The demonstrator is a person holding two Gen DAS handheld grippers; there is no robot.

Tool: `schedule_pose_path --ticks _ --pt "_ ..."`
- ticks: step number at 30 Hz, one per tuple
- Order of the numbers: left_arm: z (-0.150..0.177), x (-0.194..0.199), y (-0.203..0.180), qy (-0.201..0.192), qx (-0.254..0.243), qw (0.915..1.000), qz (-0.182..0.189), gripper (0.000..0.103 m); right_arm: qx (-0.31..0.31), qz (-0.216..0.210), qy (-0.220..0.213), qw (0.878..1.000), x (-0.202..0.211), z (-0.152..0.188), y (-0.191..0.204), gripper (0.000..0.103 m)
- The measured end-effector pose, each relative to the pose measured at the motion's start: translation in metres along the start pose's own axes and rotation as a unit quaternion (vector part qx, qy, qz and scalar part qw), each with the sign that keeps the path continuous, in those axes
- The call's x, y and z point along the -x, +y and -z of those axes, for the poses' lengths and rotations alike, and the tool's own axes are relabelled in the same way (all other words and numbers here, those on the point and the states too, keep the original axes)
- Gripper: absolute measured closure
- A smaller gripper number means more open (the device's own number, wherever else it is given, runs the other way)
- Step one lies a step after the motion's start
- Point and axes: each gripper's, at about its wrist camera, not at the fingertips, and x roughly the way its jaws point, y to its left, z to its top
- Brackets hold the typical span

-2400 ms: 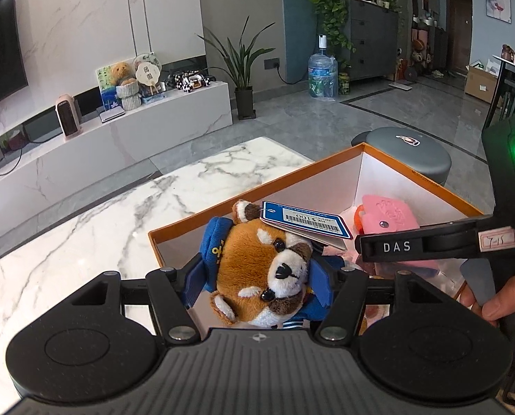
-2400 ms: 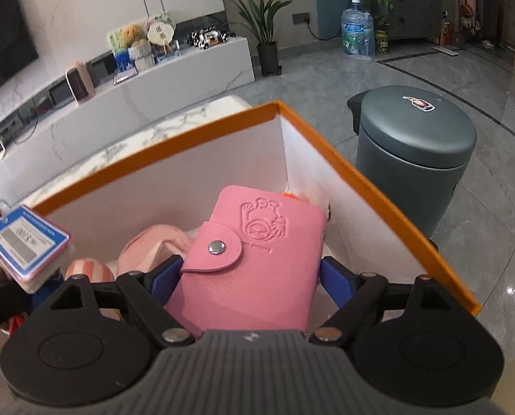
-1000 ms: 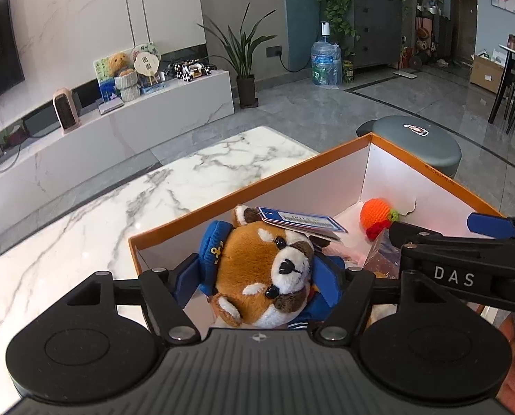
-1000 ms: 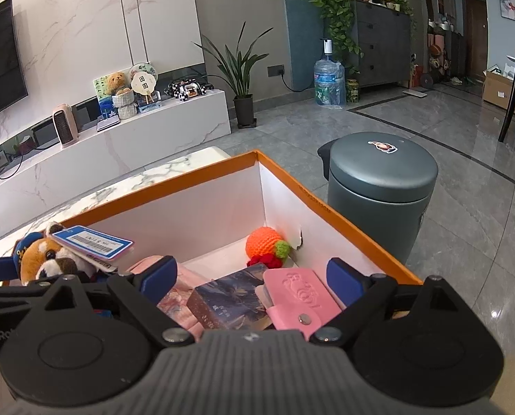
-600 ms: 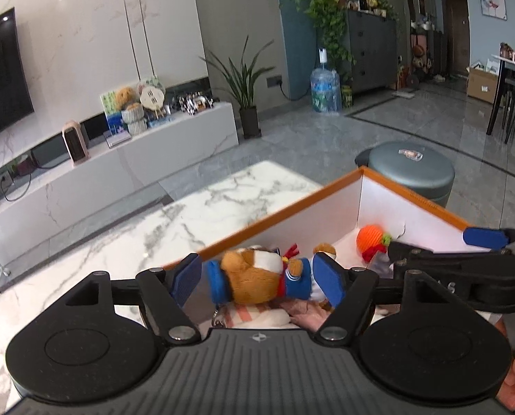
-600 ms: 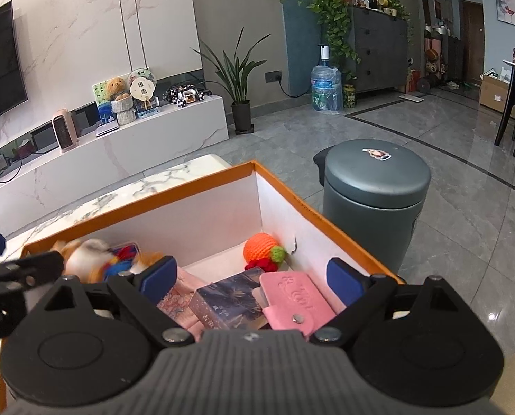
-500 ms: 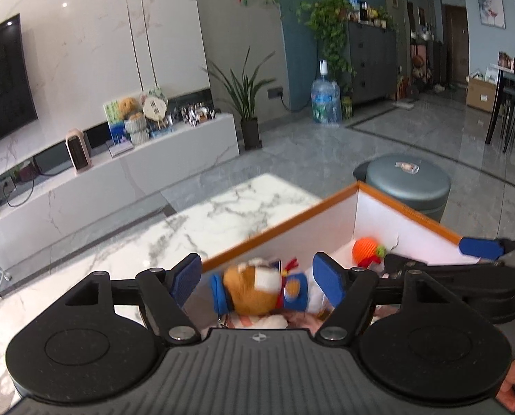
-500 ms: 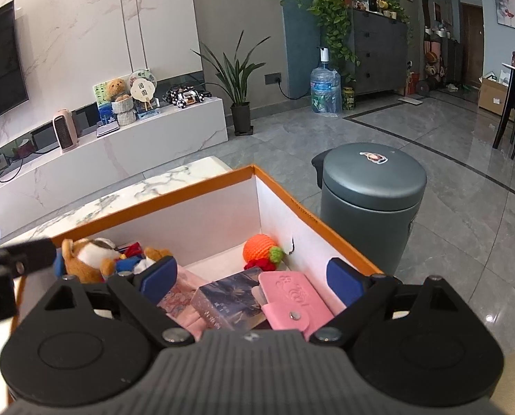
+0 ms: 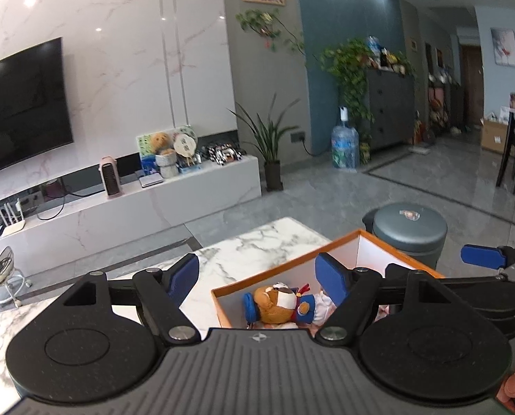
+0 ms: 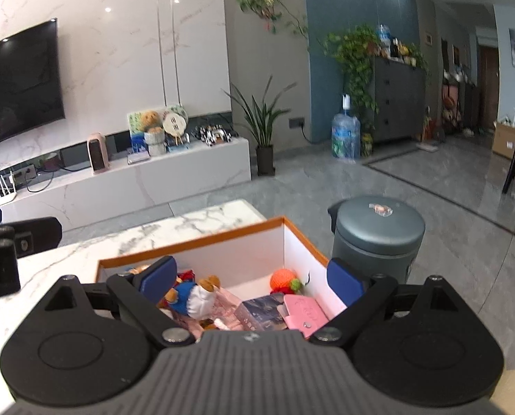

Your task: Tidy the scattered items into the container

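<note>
The orange-rimmed white cardboard box holds the brown plush bear, both hand-held grippers are wide and empty, and a bump might tip it off the desk.

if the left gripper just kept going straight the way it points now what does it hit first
Probably the plush toy lying in the orange box; the open left gripper is aimed at that near corner, though depth is hard to judge.

A home living room. A wall-mounted television hangs at the far left above a low marble media console. Potted plants, a water jug and a dark cabinet line the far wall.
</note>
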Motion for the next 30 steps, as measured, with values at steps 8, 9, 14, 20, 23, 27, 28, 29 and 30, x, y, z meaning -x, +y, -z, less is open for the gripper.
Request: schedule_pose_path --ticks 8,9,14,20,23,27,28,29,30 --pt "0.006 0.035 0.007 -0.027 0.028 0.9992 -0.009 0.015 0.015 -0.002 -0.024 1.0 0.043 0.004 0.001 0.008" --pt "0.007 0.038 0.007 -0.029 0.029 0.9991 -0.008 0.015 0.018 -0.003 -0.024 1.0 0.047 0.006 0.002 0.008" --pt "0.019 0.053 0.008 -0.032 0.032 0.9989 -0.009 0.015 0.029 -0.008 -0.024 0.999 0.064 0.016 0.005 0.008" --pt "0.04 0.06 0.003 -0.023 0.022 0.9993 -0.018 0.014 0.037 -0.01 -0.023 0.999 0.081 0.031 0.007 0.007" --pt "0.049 0.062 -0.001 -0.017 0.012 0.9995 -0.021 0.014 0.036 -0.009 -0.017 0.999 0.087 0.04 0.007 0.006" --pt "0.063 0.063 -0.005 -0.008 0.007 0.9997 -0.024 0.014 0.034 -0.005 -0.006 0.999 0.091 0.053 0.006 0.006" --pt "0.067 0.064 -0.006 -0.005 0.008 0.9997 -0.024 0.014 0.035 -0.004 -0.003 0.999 0.093 0.056 0.006 0.006" --pt "0.069 0.065 -0.006 -0.002 0.009 0.9997 -0.023 0.014 0.035 -0.004 -0.001 0.999 0.094 0.059 0.005 0.006" --pt "0.072 0.065 -0.006 0.001 0.011 0.9997 -0.022 0.014 0.035 -0.002 0.002 0.999 0.095 0.062 0.005 0.006"
